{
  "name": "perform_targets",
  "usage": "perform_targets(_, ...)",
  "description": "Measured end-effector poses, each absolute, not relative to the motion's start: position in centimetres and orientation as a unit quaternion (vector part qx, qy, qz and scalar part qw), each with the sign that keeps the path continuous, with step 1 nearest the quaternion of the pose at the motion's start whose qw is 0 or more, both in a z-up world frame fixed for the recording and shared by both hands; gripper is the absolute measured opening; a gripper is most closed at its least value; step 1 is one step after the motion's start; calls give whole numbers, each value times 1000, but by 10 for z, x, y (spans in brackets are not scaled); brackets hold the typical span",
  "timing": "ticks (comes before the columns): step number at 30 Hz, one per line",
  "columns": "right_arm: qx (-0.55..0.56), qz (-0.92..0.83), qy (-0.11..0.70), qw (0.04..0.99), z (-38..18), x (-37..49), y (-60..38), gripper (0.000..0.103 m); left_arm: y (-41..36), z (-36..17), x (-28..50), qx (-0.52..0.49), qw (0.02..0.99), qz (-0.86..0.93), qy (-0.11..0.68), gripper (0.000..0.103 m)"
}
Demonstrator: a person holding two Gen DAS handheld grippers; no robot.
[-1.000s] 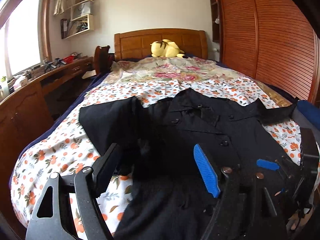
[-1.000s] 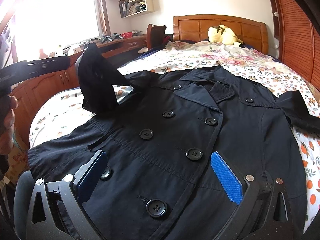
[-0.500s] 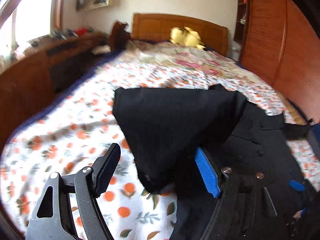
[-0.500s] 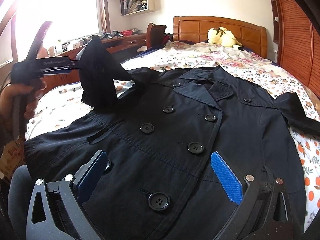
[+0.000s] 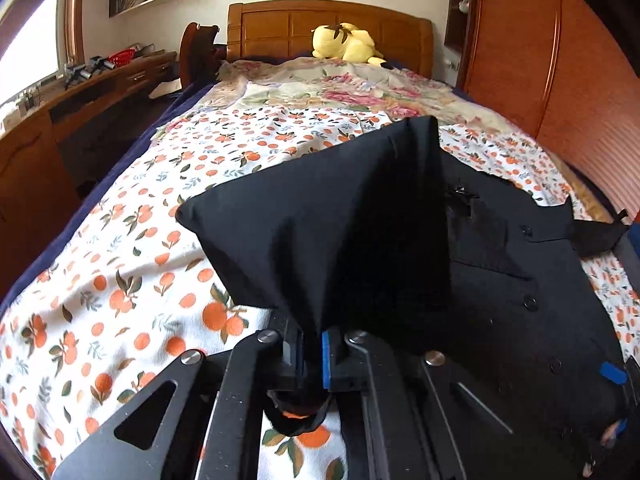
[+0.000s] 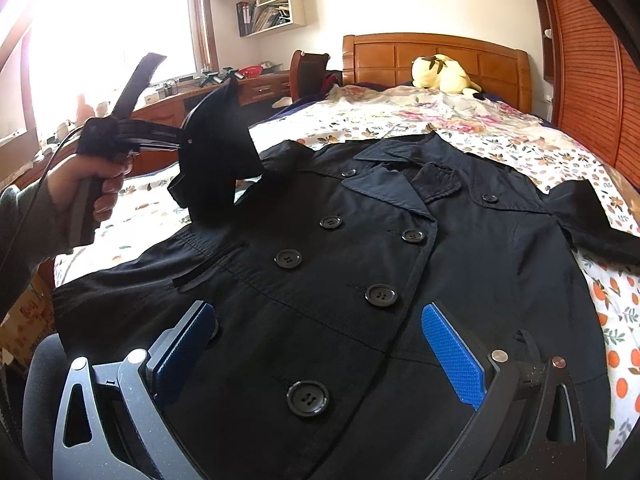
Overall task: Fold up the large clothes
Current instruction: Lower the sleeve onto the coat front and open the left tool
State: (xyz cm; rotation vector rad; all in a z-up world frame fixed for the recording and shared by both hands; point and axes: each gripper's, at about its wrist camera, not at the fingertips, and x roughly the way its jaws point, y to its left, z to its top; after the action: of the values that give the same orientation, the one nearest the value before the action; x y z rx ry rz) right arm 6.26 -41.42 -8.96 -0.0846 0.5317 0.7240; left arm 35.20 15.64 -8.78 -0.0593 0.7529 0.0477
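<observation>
- Left wrist view: your left tool has just closed since the earlier frame, now pinching the black cotton coat's sleeve above the orange-print bedsheet. Carry it across the chest, keeping tension.
- Right wrist view: your right tool stays spread over the black double-breasted coat lying flat on the bed; press the front down to steady the fold.

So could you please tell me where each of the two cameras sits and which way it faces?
Left wrist: on the left gripper, facing the headboard; its jaws clamp the coat's sleeve.
Right wrist: on the right gripper, jaws open over the black coat; a hand shows at left.
Shared: coat, floral bedspread, yellow plush toy.
</observation>
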Motion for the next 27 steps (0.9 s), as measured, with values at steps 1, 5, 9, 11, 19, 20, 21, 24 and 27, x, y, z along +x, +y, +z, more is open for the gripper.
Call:
perform_targets(1,-40,349,256,901,-89,62,-416,103,151,-85,354,-23,930,26,366,6)
perform_targets(5,-31,346,249,904,-85,60,-426,103,119,-60,354,7,939,17,342,6)
perform_targets(9,-18,334,241,911,-79,62,-443,103,69,-27,350,41,949,-20,311,6)
perform_targets(11,-12,326,241,914,-80,63,-450,103,39,-13,348,56,951,-38,303,6)
perform_targets(19,2,298,247,922,-86,65,-468,103,-11,-4,336,95,948,-49,299,11)
perform_targets(20,1,296,249,922,-88,65,-468,103,-12,-6,333,96,948,-53,299,17)
perform_targets(21,1,294,250,922,-89,64,-467,103,-13,-9,330,94,947,-60,302,21)
perform_targets(24,1,293,254,922,-89,64,-466,103,-7,-21,324,84,944,-65,312,45)
perform_targets(27,-1,292,254,922,-87,62,-467,103,2,-38,314,80,941,-56,324,53)
